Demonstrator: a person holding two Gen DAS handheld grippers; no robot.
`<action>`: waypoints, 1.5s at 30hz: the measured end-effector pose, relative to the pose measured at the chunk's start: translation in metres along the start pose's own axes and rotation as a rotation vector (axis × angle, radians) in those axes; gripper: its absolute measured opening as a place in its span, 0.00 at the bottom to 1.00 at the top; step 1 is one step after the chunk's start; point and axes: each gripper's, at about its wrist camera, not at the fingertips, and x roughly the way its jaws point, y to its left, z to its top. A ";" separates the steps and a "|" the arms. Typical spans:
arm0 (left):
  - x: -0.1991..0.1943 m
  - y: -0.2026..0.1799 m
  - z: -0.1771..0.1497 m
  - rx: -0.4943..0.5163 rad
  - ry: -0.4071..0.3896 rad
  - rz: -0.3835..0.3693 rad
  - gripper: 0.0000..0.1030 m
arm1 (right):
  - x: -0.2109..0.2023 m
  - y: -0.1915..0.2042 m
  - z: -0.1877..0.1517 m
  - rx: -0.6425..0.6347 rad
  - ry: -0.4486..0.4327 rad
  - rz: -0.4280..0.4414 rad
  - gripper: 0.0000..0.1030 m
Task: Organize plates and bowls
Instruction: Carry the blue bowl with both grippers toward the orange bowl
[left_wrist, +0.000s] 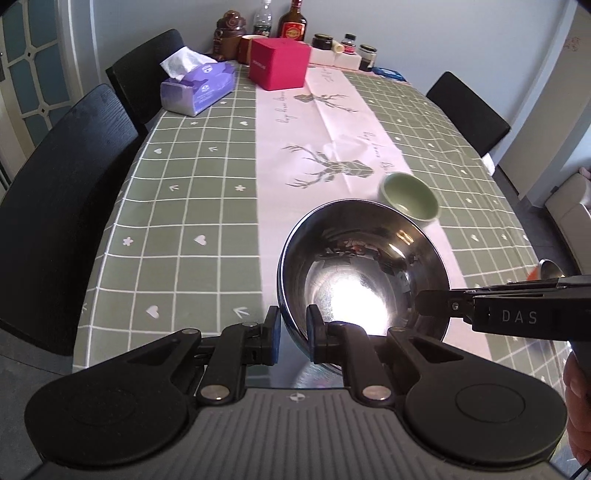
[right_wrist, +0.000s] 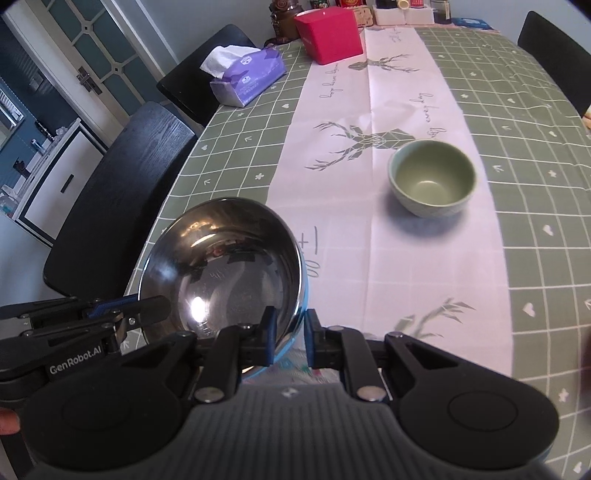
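Here we hold the steel bowl (left_wrist: 364, 275) clear of the counter (left_wrist: 192, 206), left hand-held gripper (left_wrist: 291, 334) and right hand-held gripper (right_wrist: 290, 338) each clamping its thin rim; uneven lift could tip it onto the green bowl (right_wrist: 432, 179).

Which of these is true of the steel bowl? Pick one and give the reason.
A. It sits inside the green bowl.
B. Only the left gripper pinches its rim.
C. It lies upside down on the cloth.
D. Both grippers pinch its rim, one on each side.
D: the left gripper and the right gripper each clamp the rim of the steel bowl, which stands apart from the green bowl.
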 end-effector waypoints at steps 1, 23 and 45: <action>-0.003 -0.006 -0.002 0.008 0.001 -0.006 0.15 | -0.006 -0.004 -0.004 0.001 -0.004 -0.001 0.13; 0.019 -0.139 -0.054 0.142 0.110 -0.129 0.17 | -0.074 -0.128 -0.083 0.136 -0.028 -0.086 0.11; 0.072 -0.175 -0.055 0.083 0.216 -0.193 0.19 | -0.056 -0.198 -0.088 0.246 0.021 -0.135 0.08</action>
